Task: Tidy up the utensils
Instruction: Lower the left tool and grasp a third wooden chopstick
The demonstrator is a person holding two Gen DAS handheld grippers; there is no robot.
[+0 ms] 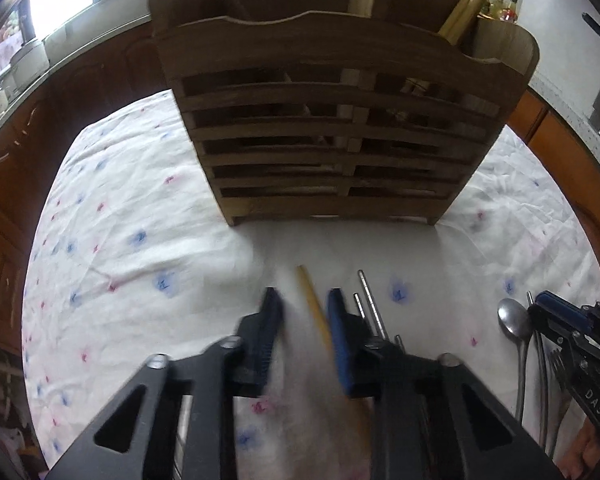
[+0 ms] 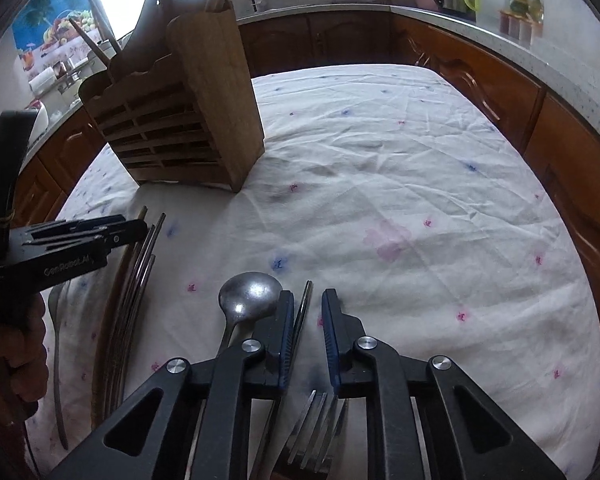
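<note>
Right, you're at the pickup step, both hands at once, nothing lifted yet.

Left gripper point(image 1: 303, 294): narrowed around the wooden chopstick point(image 1: 310, 304) but not clamped. The stick lies flat on the cloth point(image 1: 140, 200), hard against the blue pad, with a clear gap to the other pad. The metal chopsticks point(image 1: 370, 304) lie just outside that blue finger, so watch you don't drag them along.

Right gripper point(image 2: 308, 293): same story. A thin metal stick point(image 2: 305, 312), probably a chopstick though I can't tell for sure, sits between the pads, closer to the left one, with daylight on the other side. Not gripped. The fork point(image 2: 316, 424) lies further back under the fingers, tines pointing away from you. The spoon point(image 2: 248, 290) is just beside the left finger, outside the jaws.

The holder point(image 1: 340, 128) stands upright on the cloth straight ahead of the left hand, with some pieces already in its back compartments.

Next, I'd say:
- finish closing on both sticks
- confirm each is pinched by both pads before raising
- lift clear, tip upright, drop into a holder slot

Main risk: thin sticks flat on soft cloth; the pads may pinch fabric or roll the stick out.
</note>
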